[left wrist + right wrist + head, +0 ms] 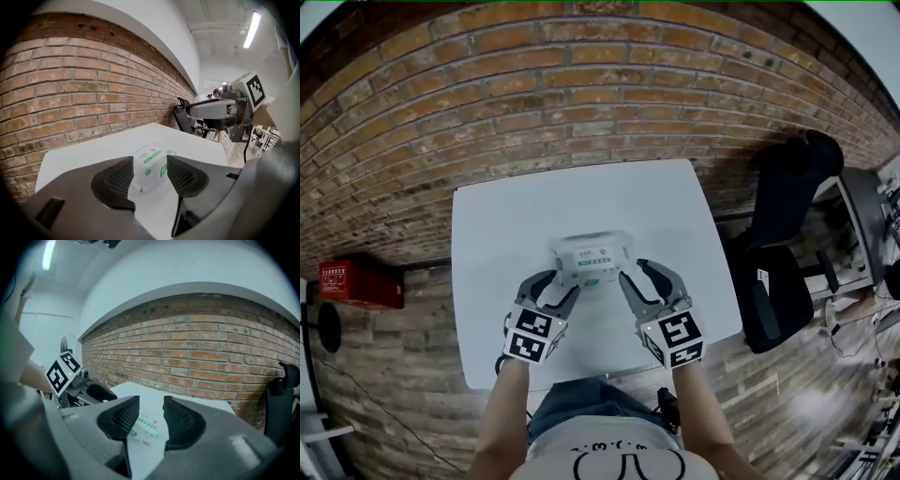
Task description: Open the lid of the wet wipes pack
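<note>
The wet wipes pack [592, 260] is white with a green label and lies flat in the middle of the white table [492, 272]. My left gripper [563, 284] is open at the pack's near left corner. In the left gripper view the pack [151, 165] shows just beyond the gap of the left gripper [149, 162], and neither pad touches it. My right gripper [633, 273] is open at the pack's near right corner. In the right gripper view the pack [146, 428] fills the gap of the right gripper [151, 405], with no pad seen pressing on it. The lid lies flat.
A brick wall [581, 84] stands behind the table's far edge. A black office chair [778, 281] is close to the table's right side. A red box [361, 284] sits at the far left. The person stands at the table's near edge.
</note>
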